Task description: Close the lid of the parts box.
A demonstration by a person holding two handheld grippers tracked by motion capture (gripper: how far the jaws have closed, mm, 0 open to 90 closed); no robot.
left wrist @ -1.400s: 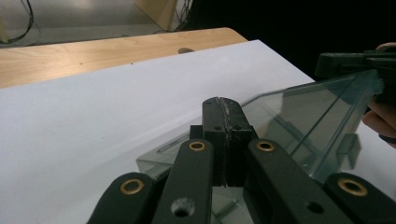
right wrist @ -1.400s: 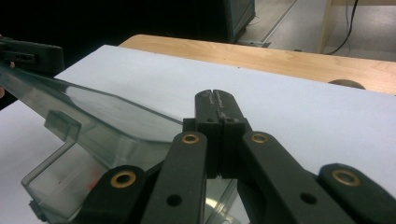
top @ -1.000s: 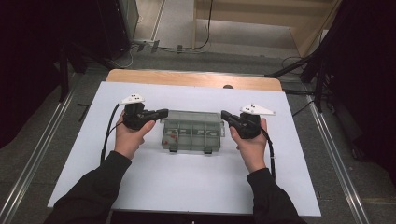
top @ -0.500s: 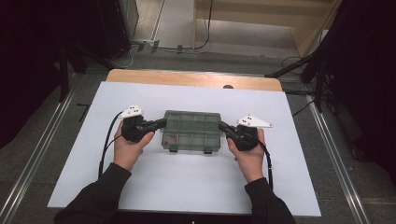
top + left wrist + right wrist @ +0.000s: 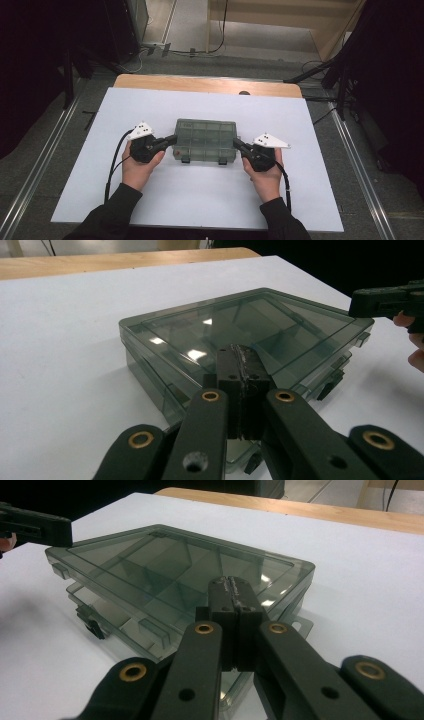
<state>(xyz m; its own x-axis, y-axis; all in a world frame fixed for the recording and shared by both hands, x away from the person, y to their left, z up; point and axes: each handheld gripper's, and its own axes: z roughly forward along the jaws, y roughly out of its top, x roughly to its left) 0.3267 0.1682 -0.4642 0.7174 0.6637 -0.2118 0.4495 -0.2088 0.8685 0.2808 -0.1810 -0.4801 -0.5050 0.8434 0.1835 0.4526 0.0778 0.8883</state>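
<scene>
Grippers both closed w/ nothing held: left gripper (image 5: 173, 139) & right gripper (image 5: 236, 143) at opposite ends of smoky clear plastic compartment box (image 5: 206, 140).

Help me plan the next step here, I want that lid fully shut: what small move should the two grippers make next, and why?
Probably press both down a little. The left gripper and right gripper, jaws shut, rest on opposite ends of the smoky plastic box, whose lid seems slightly raised above the base at the front, with its latches apparently unfastened.
</scene>
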